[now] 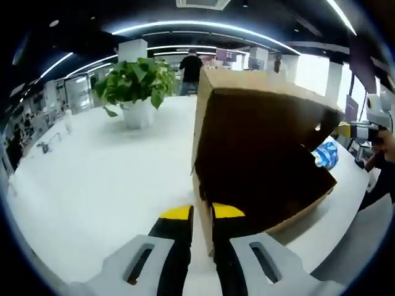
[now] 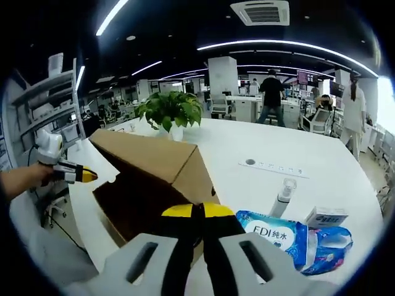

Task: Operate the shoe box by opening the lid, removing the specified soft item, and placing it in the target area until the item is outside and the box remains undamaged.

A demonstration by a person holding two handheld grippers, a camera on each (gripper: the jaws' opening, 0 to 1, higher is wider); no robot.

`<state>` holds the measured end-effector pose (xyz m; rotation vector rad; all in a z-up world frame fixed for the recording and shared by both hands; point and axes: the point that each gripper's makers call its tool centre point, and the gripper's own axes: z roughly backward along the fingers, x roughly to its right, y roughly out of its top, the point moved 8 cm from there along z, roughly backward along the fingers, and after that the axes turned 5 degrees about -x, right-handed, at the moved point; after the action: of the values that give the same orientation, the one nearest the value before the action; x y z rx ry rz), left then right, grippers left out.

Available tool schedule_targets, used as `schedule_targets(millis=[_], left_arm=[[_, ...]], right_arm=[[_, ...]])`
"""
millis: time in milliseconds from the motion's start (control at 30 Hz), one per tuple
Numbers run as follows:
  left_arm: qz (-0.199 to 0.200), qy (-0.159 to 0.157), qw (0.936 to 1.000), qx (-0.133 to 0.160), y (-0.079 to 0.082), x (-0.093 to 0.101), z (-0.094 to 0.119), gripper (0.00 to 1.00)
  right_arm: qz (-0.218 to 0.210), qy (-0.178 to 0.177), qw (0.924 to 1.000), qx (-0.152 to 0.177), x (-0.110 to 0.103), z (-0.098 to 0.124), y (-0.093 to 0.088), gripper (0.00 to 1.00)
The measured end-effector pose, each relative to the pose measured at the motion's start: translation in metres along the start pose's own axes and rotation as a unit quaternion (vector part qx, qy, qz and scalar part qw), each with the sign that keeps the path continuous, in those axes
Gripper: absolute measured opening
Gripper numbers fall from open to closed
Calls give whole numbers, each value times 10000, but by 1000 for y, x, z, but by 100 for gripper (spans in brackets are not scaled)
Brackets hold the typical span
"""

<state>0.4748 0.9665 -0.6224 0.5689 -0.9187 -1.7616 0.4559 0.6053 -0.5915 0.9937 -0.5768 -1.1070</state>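
Potted plant [image 1: 137, 83] on white table [image 1: 92, 179]; blue wipes pack [image 2: 274, 234], spray bottle [image 2: 282, 197].

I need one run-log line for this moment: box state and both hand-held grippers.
box: cardboard shoe box on white table, lid raised | left hand-held gripper: shut, at box edge | right hand-held gripper: shut, at box | soft item: not seen

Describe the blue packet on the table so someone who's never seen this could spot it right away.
Start at the big white table and find the brown cardboard shoe box near its edge. Just beside the box lies the blue packet, soft and crinkly with "EDI" printed on it. Its neighbours are a white bottle and a small white carton.
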Motion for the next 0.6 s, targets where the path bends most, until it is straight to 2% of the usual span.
schedule_targets(millis=[100, 333, 600], left_arm=[[-143, 37, 9997, 191, 14, 0, 4, 8], [-442, 16, 9977, 517, 35, 5, 8, 9], [-861, -15, 9944, 614, 37, 15, 11, 12]], right_arm=[[11, 2, 10000, -10, -1, 1, -2, 1], [26, 23, 10000, -9, -3, 4, -7, 1], [85, 64, 9999, 9, -5, 8, -12, 2]])
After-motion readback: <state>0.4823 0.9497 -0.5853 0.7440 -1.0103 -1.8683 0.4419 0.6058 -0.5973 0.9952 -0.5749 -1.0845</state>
